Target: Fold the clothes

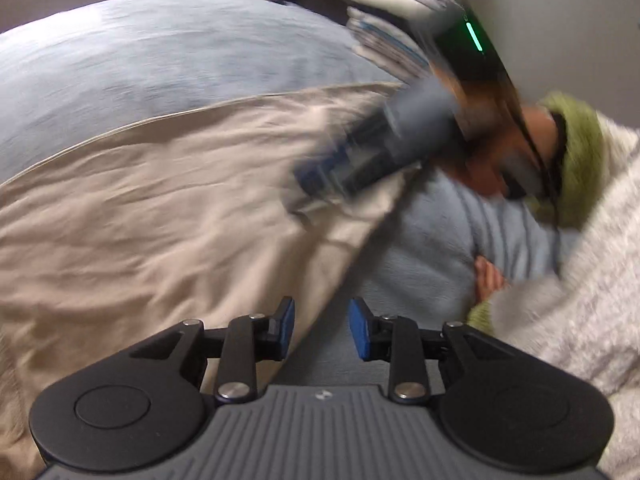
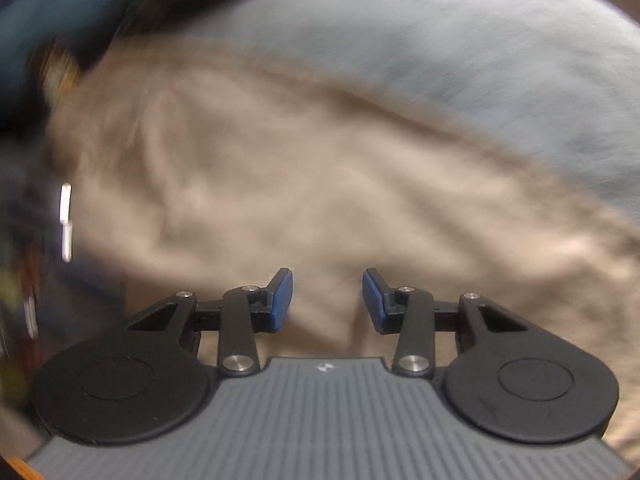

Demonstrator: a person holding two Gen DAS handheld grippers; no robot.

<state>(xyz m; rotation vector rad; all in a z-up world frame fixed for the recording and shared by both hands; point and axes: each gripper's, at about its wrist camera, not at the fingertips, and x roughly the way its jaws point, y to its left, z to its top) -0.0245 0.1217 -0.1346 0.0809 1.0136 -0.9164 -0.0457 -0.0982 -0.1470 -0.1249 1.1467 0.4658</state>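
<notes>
Pale blue bedcover (image 1: 140, 64): bare from 9 to 12 o'clock beyond the garment, plus a strip at 4 o'clock. Beige garment (image 1: 160, 208): spread flat and creased across the centre of the bedcover, long hemmed edge running from 9 toward 1 o'clock, right edge falling to 6 o'clock. Person's fleece sleeve (image 1: 592, 272): crowding 3 to 5 o'clock. Right gripper (image 2: 327, 300): blurred, above the cloth, jaws partly apart, nothing between. Left gripper (image 1: 321, 328): over the garment's right edge, jaws partly apart, gripping nothing.
</notes>
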